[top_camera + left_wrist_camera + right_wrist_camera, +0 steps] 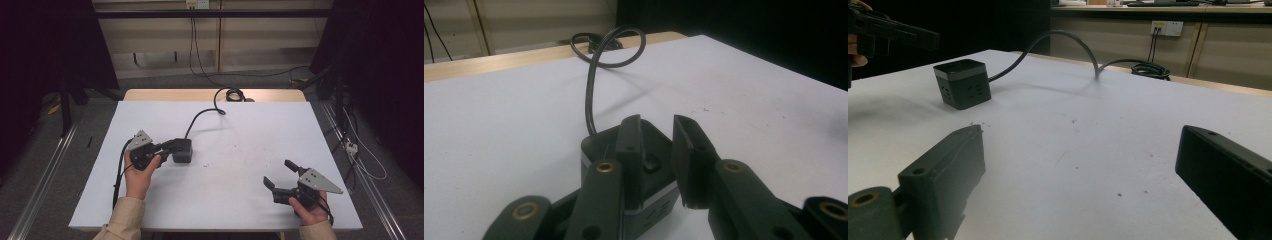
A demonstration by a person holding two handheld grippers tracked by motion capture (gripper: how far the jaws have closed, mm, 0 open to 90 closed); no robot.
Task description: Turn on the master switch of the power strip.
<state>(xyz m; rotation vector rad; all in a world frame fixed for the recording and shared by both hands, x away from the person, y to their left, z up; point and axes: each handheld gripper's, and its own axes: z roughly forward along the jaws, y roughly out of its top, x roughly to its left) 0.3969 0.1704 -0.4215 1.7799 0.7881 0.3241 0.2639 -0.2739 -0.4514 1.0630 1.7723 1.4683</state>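
Note:
A black cube power socket with a grey band sits left of centre on the white table. Its black cable arcs away toward the far edge. My left gripper hovers just over the cube's near side, its jaws a narrow gap apart with nothing held. In the left gripper view the cube lies under that gripper, and the cable rises behind. My right gripper rests wide open at the front right. The right gripper view shows the cube far beyond its own gripper, and the left gripper above it.
The cable ends in a coil on the wooden strip along the table's far edge. Small dark specks dot the table's middle. Floor cables run to the right of the table, and metal rails flank both sides.

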